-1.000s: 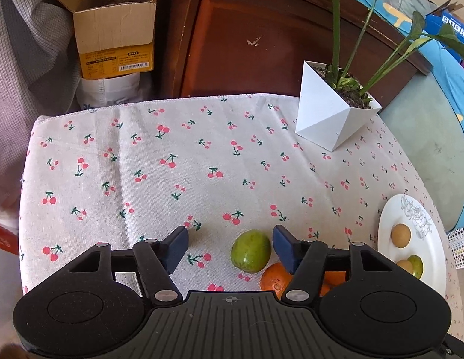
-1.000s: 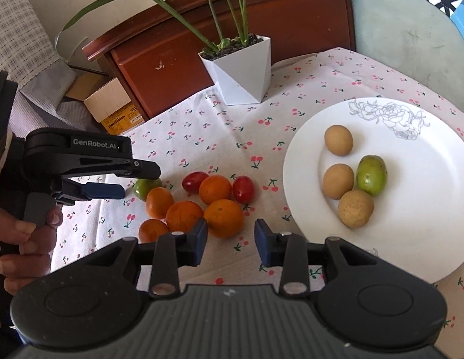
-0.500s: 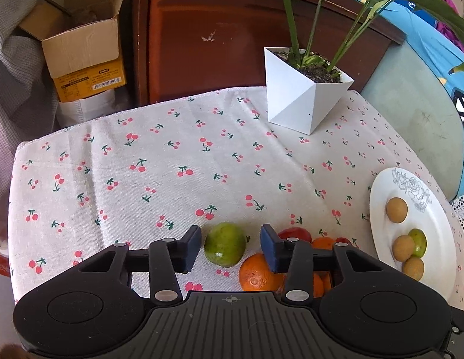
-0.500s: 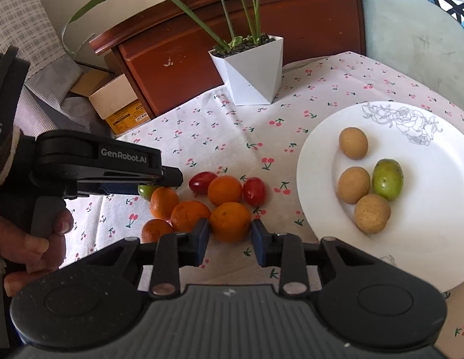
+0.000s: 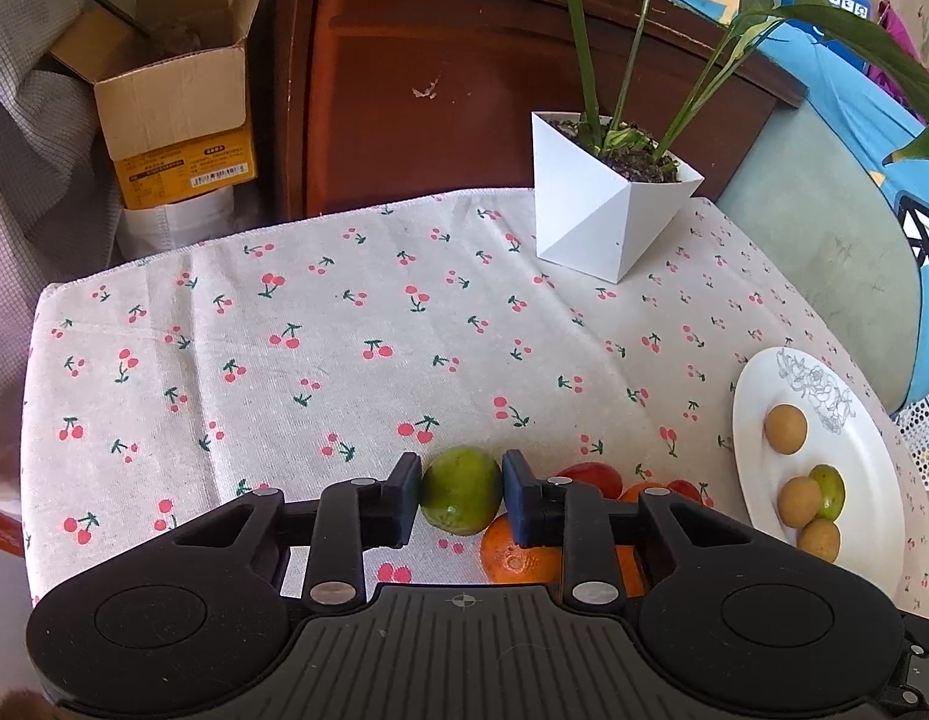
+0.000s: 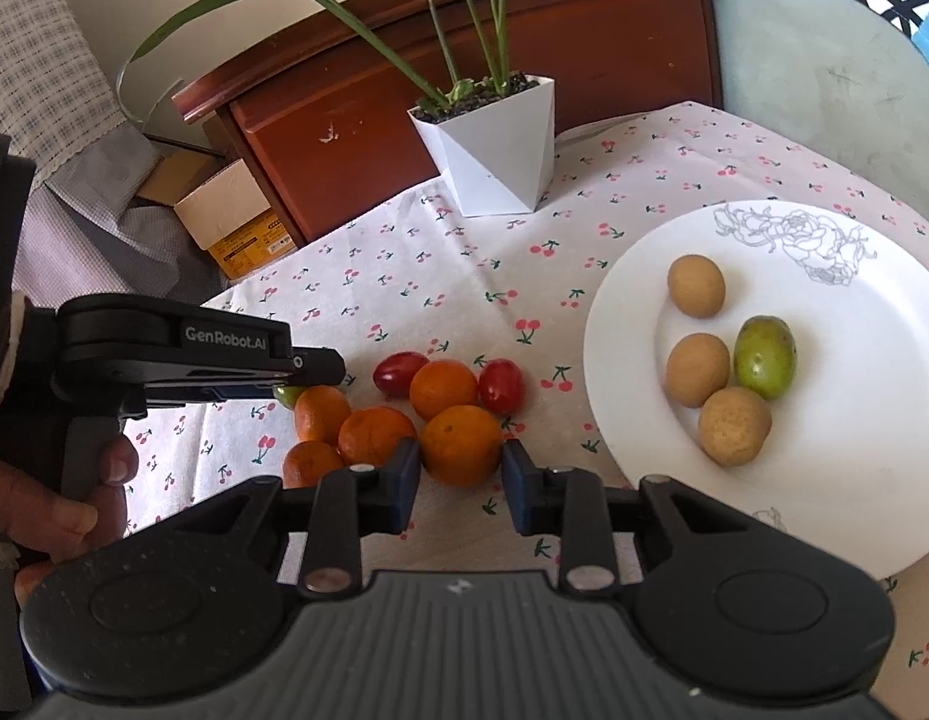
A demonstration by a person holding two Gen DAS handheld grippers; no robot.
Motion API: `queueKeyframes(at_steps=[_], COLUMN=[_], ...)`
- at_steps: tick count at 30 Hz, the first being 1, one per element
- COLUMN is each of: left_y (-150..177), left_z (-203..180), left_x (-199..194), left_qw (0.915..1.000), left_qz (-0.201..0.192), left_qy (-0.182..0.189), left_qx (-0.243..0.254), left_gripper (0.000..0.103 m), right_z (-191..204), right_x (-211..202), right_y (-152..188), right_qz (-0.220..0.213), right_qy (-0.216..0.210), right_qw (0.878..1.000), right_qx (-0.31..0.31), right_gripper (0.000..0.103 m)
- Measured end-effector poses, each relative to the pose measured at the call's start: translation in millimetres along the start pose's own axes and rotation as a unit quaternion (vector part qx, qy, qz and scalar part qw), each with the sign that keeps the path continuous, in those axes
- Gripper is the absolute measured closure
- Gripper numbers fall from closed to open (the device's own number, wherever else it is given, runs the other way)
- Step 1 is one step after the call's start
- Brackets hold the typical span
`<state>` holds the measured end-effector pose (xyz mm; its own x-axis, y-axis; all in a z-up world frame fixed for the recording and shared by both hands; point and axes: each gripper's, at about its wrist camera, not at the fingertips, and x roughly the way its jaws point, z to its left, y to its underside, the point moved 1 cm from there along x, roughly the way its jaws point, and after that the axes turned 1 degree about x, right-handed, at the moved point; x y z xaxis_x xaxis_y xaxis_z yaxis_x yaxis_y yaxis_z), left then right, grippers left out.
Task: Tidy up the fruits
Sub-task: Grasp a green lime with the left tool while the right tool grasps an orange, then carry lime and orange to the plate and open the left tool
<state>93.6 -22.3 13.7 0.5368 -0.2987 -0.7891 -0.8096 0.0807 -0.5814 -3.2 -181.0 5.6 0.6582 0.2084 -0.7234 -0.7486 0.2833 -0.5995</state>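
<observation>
My left gripper (image 5: 461,501) is shut on a green fruit (image 5: 461,498) that rests on the cherry-print cloth, one pad on each side. It also shows in the right wrist view (image 6: 320,369), with the green fruit (image 6: 289,396) mostly hidden behind it. My right gripper (image 6: 461,483) is open around the nearest orange (image 6: 461,443), its pads not pressing it. Several oranges (image 6: 374,435) and two red fruits (image 6: 500,385) lie in a cluster. A white plate (image 6: 824,510) holds three tan fruits (image 6: 697,369) and a green one (image 6: 764,357).
A white angular planter (image 6: 494,150) with long leaves stands at the back of the table. A dark wooden cabinet (image 5: 434,90) and a cardboard box (image 5: 176,120) are behind the table. The plate (image 5: 866,480) sits near the right table edge.
My left gripper has closed its jaws onto the green fruit. My right gripper has moved forward so the nearest orange now sits between its pads.
</observation>
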Motion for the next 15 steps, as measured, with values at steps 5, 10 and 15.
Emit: queueKeyframes(at_steps=[5,10,15], left_y=[-3,-8,-12], left_z=[-5,-14,-30], left_x=[-11,-24,-34], left_qw=[0.9997,0.9988,0.9973], left_qz=[-0.022,-0.046,-0.063], left_qy=[-0.003,0.005,0.026], left_qx=[0.005,0.017,0.027], left_gripper=[0.076,0.076,0.076], right_z=[1,-3,-13], right_x=[-5,-18,-37], right_y=[-3,-12,-25], right_qz=[-0.007,-0.029,-0.059], right_qy=[-0.004,-0.006,0.003], right_qw=[1.000,1.000,0.998], right_qx=[0.001,0.011,0.024], right_gripper=[0.073,0.073,0.073])
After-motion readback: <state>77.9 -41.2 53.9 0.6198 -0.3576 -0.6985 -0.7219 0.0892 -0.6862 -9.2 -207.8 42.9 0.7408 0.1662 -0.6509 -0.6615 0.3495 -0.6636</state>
